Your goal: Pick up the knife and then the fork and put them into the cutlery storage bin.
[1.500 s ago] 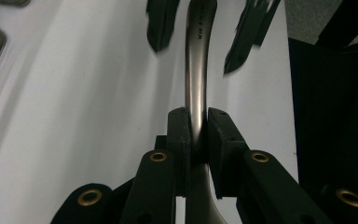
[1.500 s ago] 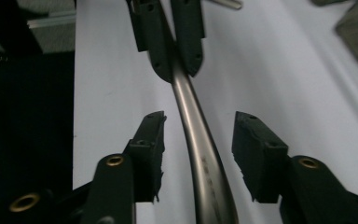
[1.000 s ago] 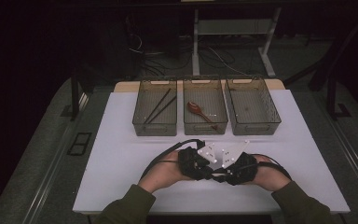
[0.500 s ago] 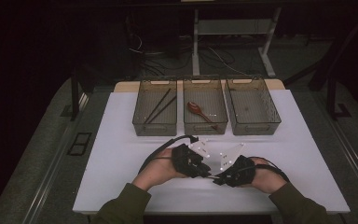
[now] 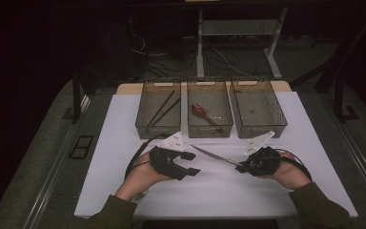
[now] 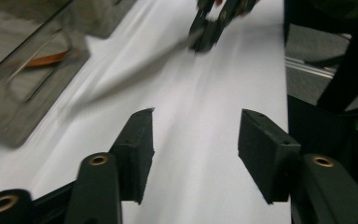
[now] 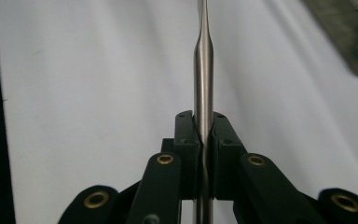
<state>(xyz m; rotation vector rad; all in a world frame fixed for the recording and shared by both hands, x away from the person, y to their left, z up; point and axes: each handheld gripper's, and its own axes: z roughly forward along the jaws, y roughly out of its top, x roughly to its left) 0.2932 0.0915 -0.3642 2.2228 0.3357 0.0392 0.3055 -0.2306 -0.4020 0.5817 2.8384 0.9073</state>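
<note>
A slim metal knife (image 5: 214, 156) hangs just above the white table, blade pointing left. My right gripper (image 5: 242, 167) is shut on its handle; in the right gripper view the pads (image 7: 186, 140) pinch the steel shaft (image 7: 203, 56). My left gripper (image 5: 191, 163) sits a little left of the blade tip. Its jaws have just been opening and nothing is between them, only bare white cloth in the left gripper view (image 6: 196, 140). That view also shows the blurred knife (image 6: 135, 77) and the right gripper (image 6: 205, 35) farther off.
Three clear bins stand in a row behind the hands. The left bin (image 5: 158, 130) holds dark chopsticks (image 5: 163, 109), the middle bin (image 5: 209, 130) a red spoon (image 5: 204, 112), and the right bin (image 5: 262, 130) looks bare. The white cloth (image 5: 119, 152) ends near my forearms.
The two hands, close together at mid-table before, have drawn apart. The left gripper let go of the knife and moved left; the right moved right with the knife.
</note>
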